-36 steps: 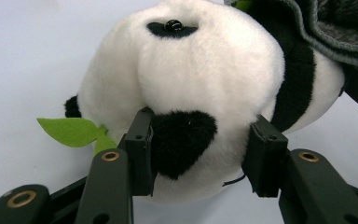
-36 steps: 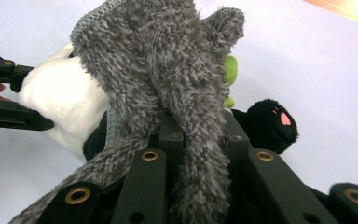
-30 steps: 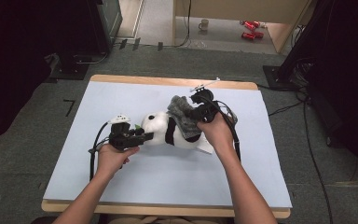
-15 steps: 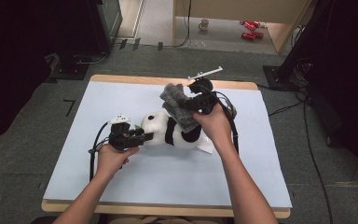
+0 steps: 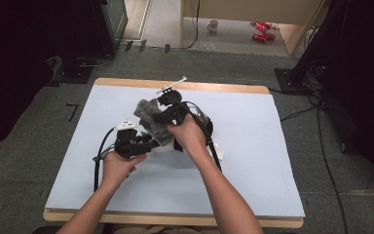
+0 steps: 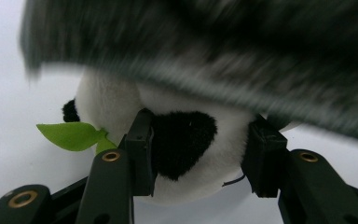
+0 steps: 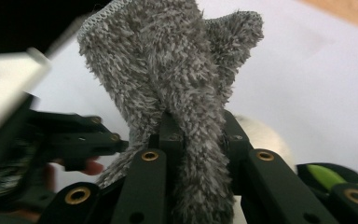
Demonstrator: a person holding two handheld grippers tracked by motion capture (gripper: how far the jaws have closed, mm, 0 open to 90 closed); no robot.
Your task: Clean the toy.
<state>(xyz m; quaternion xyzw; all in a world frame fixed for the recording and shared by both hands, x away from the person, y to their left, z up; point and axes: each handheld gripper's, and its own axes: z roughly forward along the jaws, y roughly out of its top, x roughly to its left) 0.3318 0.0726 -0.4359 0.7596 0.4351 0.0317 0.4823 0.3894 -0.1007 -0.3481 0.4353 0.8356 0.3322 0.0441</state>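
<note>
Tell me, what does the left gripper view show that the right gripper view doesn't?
The left gripper view alone looks at the toy panda's head from close by: a black patch of fur sits between the left tongs, whose pads press on the white plush at either side, and a green leaf sticks out beside it. The right gripper view alone shows the right tongs pinching a fold of the grey fluffy cloth, its corners standing up. Both share that cloth, blurred across the top of the left gripper view, and the pale blue table cover.
</note>
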